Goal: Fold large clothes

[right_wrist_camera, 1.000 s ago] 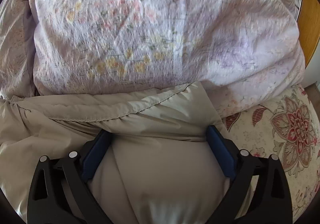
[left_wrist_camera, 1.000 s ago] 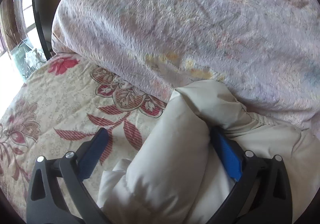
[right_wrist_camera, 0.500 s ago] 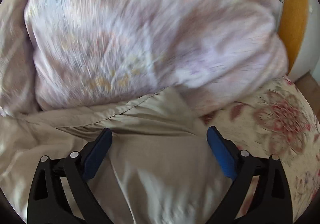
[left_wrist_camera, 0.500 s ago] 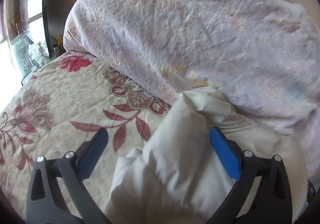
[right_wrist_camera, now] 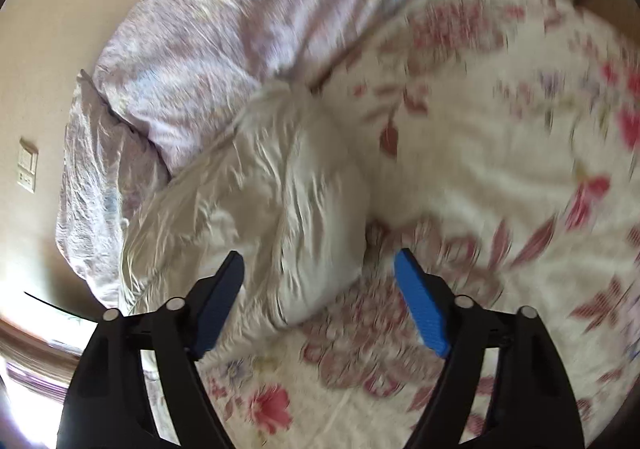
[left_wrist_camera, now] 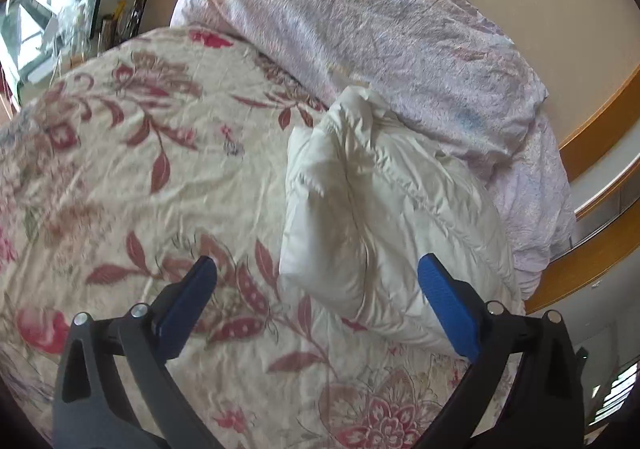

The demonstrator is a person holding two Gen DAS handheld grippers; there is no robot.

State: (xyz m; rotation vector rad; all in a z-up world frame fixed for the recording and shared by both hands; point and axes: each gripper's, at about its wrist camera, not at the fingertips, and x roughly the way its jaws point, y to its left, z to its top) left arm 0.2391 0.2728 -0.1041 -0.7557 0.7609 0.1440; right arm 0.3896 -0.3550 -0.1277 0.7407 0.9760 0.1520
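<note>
Cream padded cloth, the puffy garment (left_wrist_camera: pixel 380 217), a second ago bulged up between our pads; now it lies folded on the floral bedspread (left_wrist_camera: pixel 140 169), against the lilac quilt (left_wrist_camera: pixel 380 29) at the far side. Our left gripper (left_wrist_camera: pixel 316 293) has pulled back, jaws wide, gripping nothing, tilted down over the spread. Our right gripper (right_wrist_camera: pixel 318 285) has rolled, its jaws closing, nothing pinched between them, the garment's near end just beyond its pads.

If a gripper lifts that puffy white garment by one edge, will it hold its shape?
Probably not. The white garment looks padded and creased, so it would likely sag and unfold. Its sheen suggests slippery fabric. Bulky yet probably light, it may slide on the floral bedspread.
</note>
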